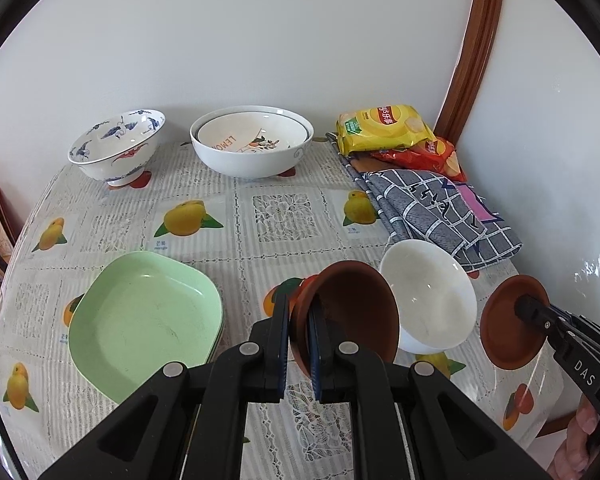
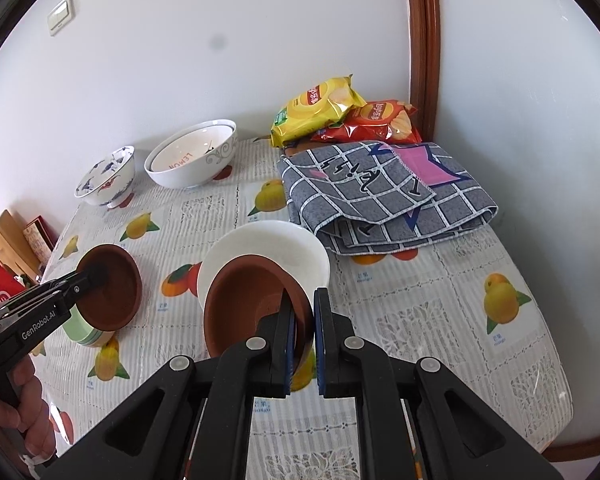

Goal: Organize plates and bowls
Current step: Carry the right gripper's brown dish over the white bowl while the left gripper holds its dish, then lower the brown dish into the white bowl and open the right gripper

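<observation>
My left gripper (image 1: 299, 312) is shut on the rim of a brown bowl (image 1: 352, 312), held tilted above the table; it also shows in the right wrist view (image 2: 112, 288). My right gripper (image 2: 302, 308) is shut on the rim of a second brown bowl (image 2: 248, 300), seen in the left wrist view (image 1: 508, 328). A white bowl (image 1: 432, 300) (image 2: 272, 244) sits between them on the table. Stacked green square plates (image 1: 144, 320) lie at the left. A blue-patterned bowl (image 1: 116, 148) and nested white bowls (image 1: 252, 144) stand at the back.
A folded grey checked cloth (image 2: 380, 192) lies at the right, with yellow (image 2: 320, 108) and red chip bags (image 2: 376, 120) behind it by the wall. The table (image 2: 440, 312) has a fruit-print cover. A wooden door frame (image 2: 424, 40) stands in the corner.
</observation>
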A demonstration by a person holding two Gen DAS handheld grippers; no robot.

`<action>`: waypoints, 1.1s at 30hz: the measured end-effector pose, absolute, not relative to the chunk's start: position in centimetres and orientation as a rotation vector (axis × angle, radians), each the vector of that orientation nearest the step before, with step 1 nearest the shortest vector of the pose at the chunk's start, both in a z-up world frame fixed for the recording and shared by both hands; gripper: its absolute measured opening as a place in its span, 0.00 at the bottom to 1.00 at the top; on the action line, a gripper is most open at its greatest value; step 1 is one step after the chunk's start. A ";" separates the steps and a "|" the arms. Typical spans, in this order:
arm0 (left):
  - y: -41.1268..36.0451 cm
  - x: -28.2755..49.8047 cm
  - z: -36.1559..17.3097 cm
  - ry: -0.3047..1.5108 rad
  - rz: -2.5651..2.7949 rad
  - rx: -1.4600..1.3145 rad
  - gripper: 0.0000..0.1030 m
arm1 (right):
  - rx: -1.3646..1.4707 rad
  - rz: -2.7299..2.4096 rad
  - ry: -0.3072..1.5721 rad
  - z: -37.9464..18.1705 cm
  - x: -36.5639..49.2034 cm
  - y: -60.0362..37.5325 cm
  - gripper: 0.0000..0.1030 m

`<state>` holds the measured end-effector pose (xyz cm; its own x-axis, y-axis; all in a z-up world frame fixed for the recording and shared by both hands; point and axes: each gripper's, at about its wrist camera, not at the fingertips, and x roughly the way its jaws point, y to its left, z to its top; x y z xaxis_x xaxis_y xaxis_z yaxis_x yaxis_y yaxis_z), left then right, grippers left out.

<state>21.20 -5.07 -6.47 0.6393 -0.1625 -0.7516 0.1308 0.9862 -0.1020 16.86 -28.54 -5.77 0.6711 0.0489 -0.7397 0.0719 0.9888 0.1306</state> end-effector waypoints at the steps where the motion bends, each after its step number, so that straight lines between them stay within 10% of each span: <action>1: -5.1 21.4 -6.5 0.861 -0.168 -0.037 0.09 | 0.153 -0.014 0.838 -5.8 17.2 -28.5 0.08; 33: -5.4 26.9 -10.2 0.930 -0.167 -0.026 0.09 | 0.060 -0.022 0.990 -11.9 25.1 -25.6 0.08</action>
<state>26.87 -5.36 -10.15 0.5861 -0.1546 -0.7953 0.1324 0.9867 -0.0942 25.08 -25.62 -11.93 0.5490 0.0088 -0.8358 0.0457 0.9981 0.0405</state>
